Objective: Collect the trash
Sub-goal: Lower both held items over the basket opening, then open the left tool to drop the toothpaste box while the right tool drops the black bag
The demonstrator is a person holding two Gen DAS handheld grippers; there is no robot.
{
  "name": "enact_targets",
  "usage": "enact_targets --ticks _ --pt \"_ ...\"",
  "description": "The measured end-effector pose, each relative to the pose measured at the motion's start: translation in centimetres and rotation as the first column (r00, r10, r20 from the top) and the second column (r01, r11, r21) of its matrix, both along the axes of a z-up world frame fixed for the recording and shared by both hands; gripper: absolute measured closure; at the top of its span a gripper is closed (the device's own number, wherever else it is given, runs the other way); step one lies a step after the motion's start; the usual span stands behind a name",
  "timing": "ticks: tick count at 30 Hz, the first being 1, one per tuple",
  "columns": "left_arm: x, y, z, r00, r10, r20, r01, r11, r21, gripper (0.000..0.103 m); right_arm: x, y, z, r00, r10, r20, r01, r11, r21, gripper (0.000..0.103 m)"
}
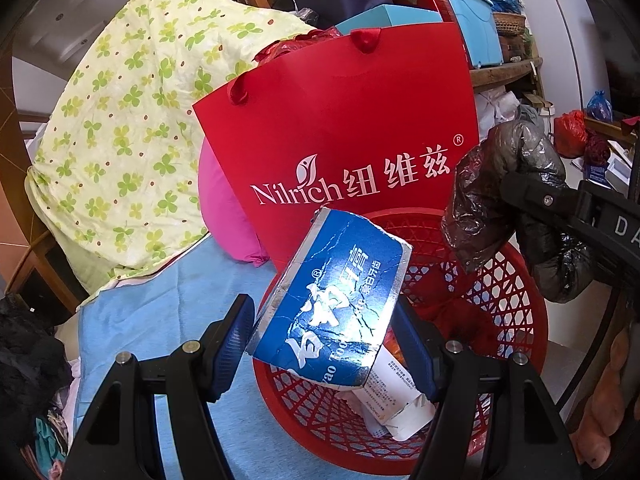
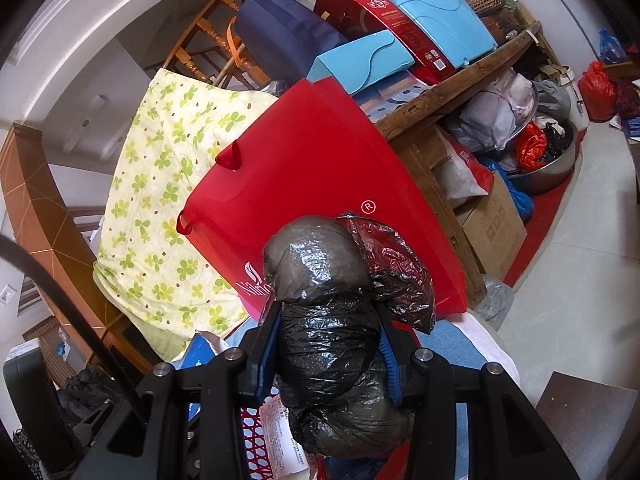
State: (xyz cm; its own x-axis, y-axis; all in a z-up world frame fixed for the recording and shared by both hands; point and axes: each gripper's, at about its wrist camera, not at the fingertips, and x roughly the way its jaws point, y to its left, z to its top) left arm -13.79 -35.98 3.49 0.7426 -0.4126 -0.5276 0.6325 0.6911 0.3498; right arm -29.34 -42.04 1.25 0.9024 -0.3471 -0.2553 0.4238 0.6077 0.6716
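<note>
Trash fills both grippers above a red plastic lattice basket (image 1: 512,304).

Left wrist view: the left gripper (image 1: 320,344) has its two blue-padded fingers set on either side of a crushed blue and silver toothpaste carton (image 1: 340,300), clamped on it. The carton tilts, its far end toward 12 o'clock, and hangs over the basket's near rim. Below it, inside the basket at 6 o'clock, lies a white printed paper carton (image 1: 394,404). At 3 o'clock the right gripper (image 1: 516,196) enters from the side, holding a crumpled black plastic bag bundle (image 1: 492,200) above the basket's far side. Behind the basket, at 12 o'clock, stands a red paper gift bag with white lettering (image 1: 340,120). A pink cushion (image 1: 224,216) sits at 9 o'clock of that bag, and a pale quilt printed with green clovers (image 1: 120,120) is draped at 10 o'clock. A light blue cloth (image 1: 168,300) lies under the basket.

Right wrist view: the right gripper's jaws are pressed onto the bag bundle, which bulges out beyond and behind them and hides most of the basket; only a strip of red lattice shows at 6 o'clock. This view alone shows a wooden shelf (image 2: 460,88) at 1 o'clock, loaded with light blue plastic boxes (image 2: 440,20), and a steel basin (image 2: 556,160) of bagged items at 3 o'clock on the floor. The toothpaste carton shows only as a blue corner at 8 o'clock.
</note>
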Motion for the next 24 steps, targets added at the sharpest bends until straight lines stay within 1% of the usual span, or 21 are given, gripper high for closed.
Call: enact_targets --ticks 10,17,24 --pt "0.7 0.0 -0.2 1.000 0.001 -0.027 -0.001 1.000 -0.014 0.031 0.7 -0.3 -0.1 1.000 0.010 0.008 -0.010 1.000 0.017 0.057" --pt "1.5 0.1 -0.5 0.998 0.001 -0.058 -0.003 0.999 -0.042 0.031 1.7 -0.7 -0.4 0.999 0.016 0.038 -0.019 0.997 0.070 0.057" --pt "2.3 0.3 -0.5 0.997 -0.018 -0.069 0.012 0.996 -0.085 0.031 3.1 -1.0 -0.8 0.997 0.039 0.064 -0.047 0.992 0.121 0.057"
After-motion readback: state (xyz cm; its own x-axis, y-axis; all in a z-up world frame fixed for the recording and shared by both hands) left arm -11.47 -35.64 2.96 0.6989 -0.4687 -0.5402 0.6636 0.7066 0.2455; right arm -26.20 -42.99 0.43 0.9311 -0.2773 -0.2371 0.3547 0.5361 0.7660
